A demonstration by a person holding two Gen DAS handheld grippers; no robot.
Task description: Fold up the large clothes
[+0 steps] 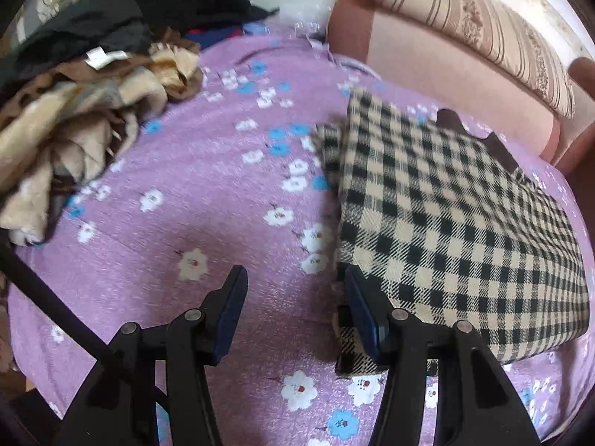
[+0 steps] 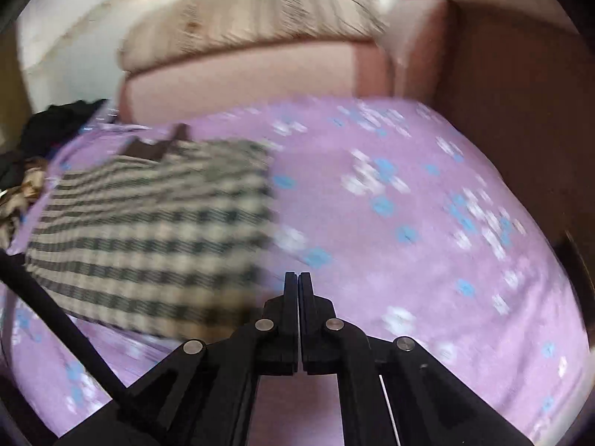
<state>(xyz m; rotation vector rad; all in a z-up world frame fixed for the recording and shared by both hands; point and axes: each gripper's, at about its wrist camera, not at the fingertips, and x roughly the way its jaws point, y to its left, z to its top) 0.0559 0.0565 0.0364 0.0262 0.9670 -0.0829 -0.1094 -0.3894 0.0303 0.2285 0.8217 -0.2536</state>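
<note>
Black-and-cream checked garment [image 1: 446, 230] looks folded into a rectangle on the purple floral bedsheet [image 1: 223, 193] – left gripper [image 1: 293, 304] spread wide at its near-left corner, right gripper [image 2: 298, 282] pinched closed on nothing – next is probably the heap of brown and cream clothes [image 1: 74, 130] far left.

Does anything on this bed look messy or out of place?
Mostly tidy: the checked garment lies folded flat on the purple floral sheet. A small checked flap pokes out at its near corner by the open left claw. A jumbled pile of brown and dark clothes sits unfolded at the far left.
</note>
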